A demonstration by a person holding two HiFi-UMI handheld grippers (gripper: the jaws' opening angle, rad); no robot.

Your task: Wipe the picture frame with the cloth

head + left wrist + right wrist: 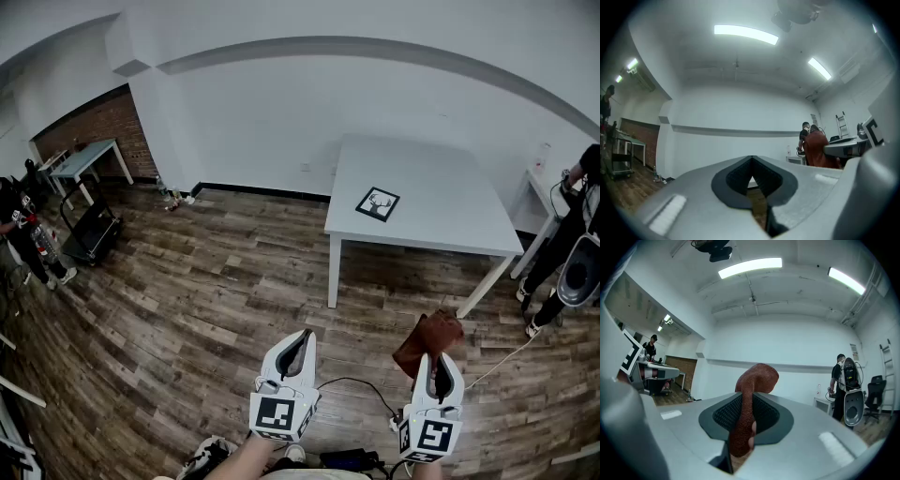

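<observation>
A large white-walled room with a plank floor fills the head view, and a white worktop stands ahead, well apart from the person. Low in that view the two grippers point forward over the floor. The left gripper has its jaws drawn together with nothing between them, as its own view confirms. The right gripper has its jaws pinched on a brown cloth, which bunches up past the tips and flops over. The frame lies flat on the worktop near its front left corner, turned cornerwise to the table edge. It sits far ahead of both jaws, on a line between the two grippers and a little closer to the right one. By my reading, wiping has not begun: the person must first close the distance, and the cloth-bearing right gripper is the better placed to reach the frame.
</observation>
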